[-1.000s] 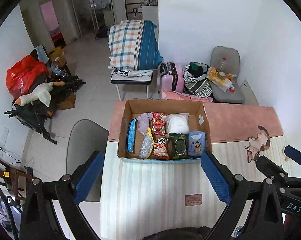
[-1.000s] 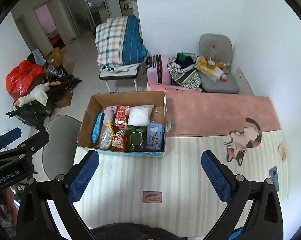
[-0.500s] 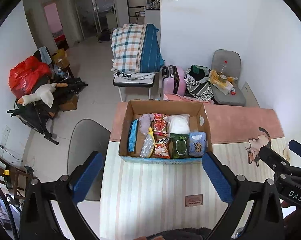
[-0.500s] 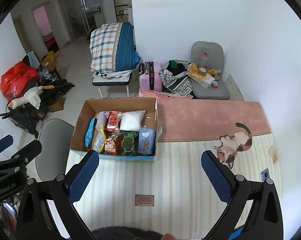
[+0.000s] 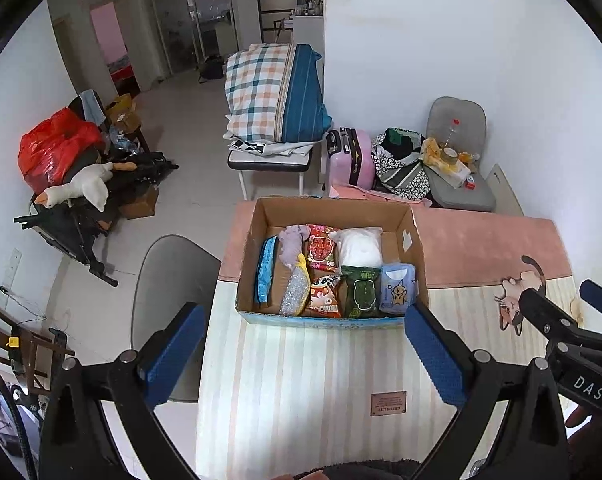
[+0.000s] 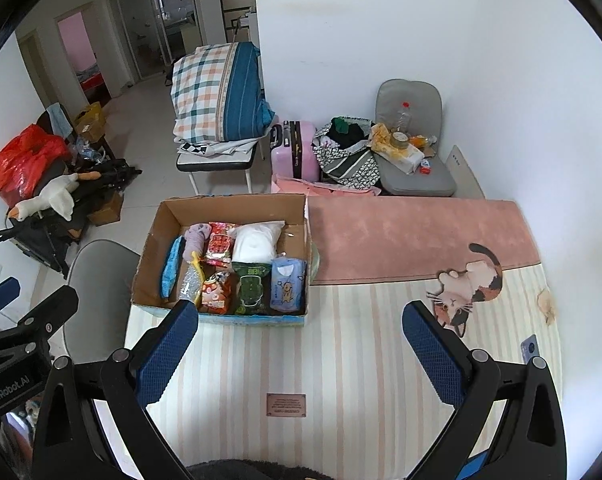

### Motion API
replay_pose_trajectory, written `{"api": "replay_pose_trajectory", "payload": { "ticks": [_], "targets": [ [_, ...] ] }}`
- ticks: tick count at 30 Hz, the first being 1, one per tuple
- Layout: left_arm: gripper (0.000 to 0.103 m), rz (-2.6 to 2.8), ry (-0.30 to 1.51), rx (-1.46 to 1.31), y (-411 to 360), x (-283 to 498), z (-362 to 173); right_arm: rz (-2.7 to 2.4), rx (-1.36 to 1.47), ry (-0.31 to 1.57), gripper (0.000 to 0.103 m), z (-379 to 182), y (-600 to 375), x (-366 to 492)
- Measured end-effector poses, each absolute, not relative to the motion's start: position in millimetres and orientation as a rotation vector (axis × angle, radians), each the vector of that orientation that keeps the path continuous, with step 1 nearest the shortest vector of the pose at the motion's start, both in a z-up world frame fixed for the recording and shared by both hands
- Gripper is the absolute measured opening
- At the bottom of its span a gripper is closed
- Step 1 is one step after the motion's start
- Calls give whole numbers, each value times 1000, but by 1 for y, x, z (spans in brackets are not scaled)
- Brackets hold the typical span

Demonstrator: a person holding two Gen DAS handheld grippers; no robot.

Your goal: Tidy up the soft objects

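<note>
Beyond both wide-spread, empty grippers [image 5: 305,352] [image 6: 301,350]: filled cardboard box [image 5: 325,316] on table.

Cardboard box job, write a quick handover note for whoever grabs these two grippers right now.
Left gripper: open, empty, held above the striped mat, facing the cardboard box.
Right gripper: open, empty, over the mat to the right of the box.
Things: all the soft items sit inside the box, including the blue tissue pack, green wipes pack, white bag, red snack bag and purple plush.
Done: nothing gripped or lifted out that I can see.
Left: likely the whole sorting; the mat beside the box looks free for laying items out.
</note>
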State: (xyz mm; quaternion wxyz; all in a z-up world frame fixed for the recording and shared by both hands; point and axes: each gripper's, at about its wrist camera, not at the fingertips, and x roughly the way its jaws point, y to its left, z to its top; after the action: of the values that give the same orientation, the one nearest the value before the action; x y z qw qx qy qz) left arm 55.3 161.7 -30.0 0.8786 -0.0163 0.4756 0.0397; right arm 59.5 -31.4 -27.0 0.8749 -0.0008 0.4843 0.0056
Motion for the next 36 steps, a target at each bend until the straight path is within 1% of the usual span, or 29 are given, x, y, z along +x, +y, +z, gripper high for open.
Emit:
{"api": "replay_pose_trajectory", "payload": {
  "ticks": [36],
  "targets": [
    [102, 62, 1002, -44, 163, 55, -35, 5, -5, 998, 103, -23, -37, 49]
  ]
}}
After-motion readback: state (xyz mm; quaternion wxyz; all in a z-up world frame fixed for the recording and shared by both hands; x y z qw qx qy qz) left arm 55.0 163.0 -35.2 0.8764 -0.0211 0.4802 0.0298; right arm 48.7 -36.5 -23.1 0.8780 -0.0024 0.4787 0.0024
